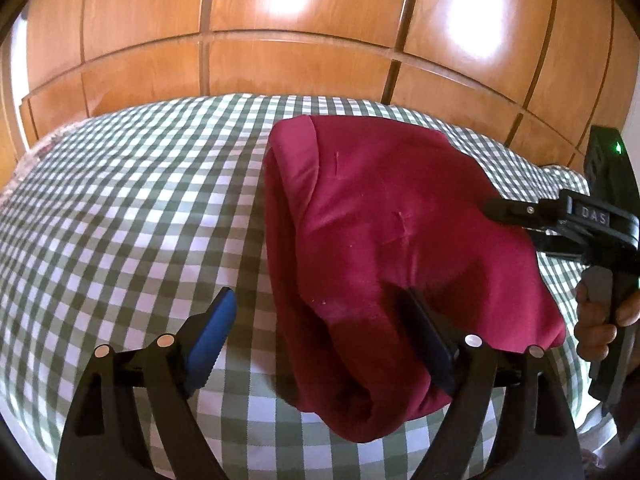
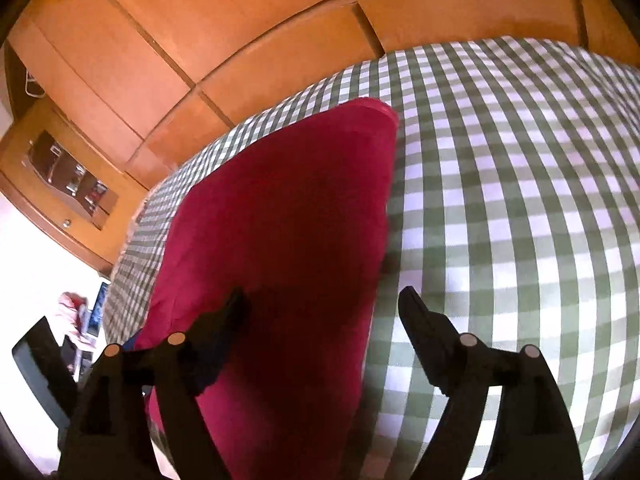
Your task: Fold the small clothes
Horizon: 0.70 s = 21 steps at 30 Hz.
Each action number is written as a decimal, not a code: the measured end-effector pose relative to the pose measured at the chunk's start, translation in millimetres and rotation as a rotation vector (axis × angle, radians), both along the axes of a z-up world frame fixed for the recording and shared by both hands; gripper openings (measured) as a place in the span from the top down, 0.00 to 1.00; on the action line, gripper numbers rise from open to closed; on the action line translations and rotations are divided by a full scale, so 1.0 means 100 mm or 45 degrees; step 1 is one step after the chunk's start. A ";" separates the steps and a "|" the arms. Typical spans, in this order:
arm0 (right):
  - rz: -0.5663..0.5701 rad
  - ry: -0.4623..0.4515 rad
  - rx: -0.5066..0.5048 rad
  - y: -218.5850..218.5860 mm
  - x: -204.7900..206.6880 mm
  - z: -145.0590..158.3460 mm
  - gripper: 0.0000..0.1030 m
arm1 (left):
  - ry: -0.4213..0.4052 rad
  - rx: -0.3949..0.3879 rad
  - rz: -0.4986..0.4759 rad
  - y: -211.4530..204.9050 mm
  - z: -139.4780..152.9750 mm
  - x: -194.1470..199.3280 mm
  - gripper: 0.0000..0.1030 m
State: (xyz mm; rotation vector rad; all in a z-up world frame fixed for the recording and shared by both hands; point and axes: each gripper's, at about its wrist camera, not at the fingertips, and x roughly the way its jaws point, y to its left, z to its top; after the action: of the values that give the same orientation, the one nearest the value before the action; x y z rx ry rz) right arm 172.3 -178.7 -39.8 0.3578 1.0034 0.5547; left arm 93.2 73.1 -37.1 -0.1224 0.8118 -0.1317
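Note:
A dark red garment [image 1: 400, 216] lies folded in a thick bundle on the green-and-white checked bed cover [image 1: 120, 208]. My left gripper [image 1: 320, 320] is open over the bundle's near left corner. Its blue left pad [image 1: 216, 332] hangs over the cover and its right finger [image 1: 428, 340] is over the cloth. The right gripper [image 1: 516, 214] reaches in from the right edge, held by a hand [image 1: 596, 332]. In the right wrist view the garment [image 2: 280, 220] fills the middle. My right gripper [image 2: 324, 304] is open across its right edge, one finger over cloth and one over the cover [image 2: 520, 200].
Wooden wardrobe panels [image 1: 304, 20] rise just behind the bed. In the right wrist view a wooden unit with a drawer [image 2: 68, 184] stands at the left beyond the bed, with clutter [image 2: 76, 316] on the floor below it. Bare checked cover spreads left of the garment [image 1: 100, 260].

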 end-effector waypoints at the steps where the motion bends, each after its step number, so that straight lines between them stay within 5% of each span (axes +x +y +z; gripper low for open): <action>1: 0.006 0.015 0.028 -0.04 0.01 -0.01 0.22 | 0.005 -0.012 -0.002 0.01 -0.01 0.01 0.19; 6: 0.062 0.131 0.200 -0.10 0.05 -0.18 0.22 | 0.023 -0.059 -0.011 0.06 -0.07 0.04 0.14; 11: 0.112 0.201 0.294 0.01 0.13 -0.31 0.24 | 0.113 -0.314 -0.014 0.30 -0.26 0.11 0.13; 13: 0.121 0.192 0.252 0.12 0.12 -0.29 0.32 | 0.110 -0.390 -0.021 0.36 -0.31 0.11 0.13; 15: 0.110 0.147 0.191 0.16 0.07 -0.22 0.43 | 0.095 -0.409 -0.053 0.34 -0.30 0.10 0.23; 17: 0.104 0.096 0.153 0.18 -0.01 -0.11 0.52 | 0.119 -0.523 -0.135 0.32 -0.31 0.11 0.44; 21: 0.108 -0.072 0.091 0.13 -0.28 0.22 0.58 | 0.107 -0.570 -0.192 0.18 -0.22 0.12 0.50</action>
State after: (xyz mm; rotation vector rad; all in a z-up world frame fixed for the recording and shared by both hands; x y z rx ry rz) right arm 143.9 -165.3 -17.4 0.3624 0.9490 0.6753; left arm 105.2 91.3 -59.1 -0.4918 0.8649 -0.4534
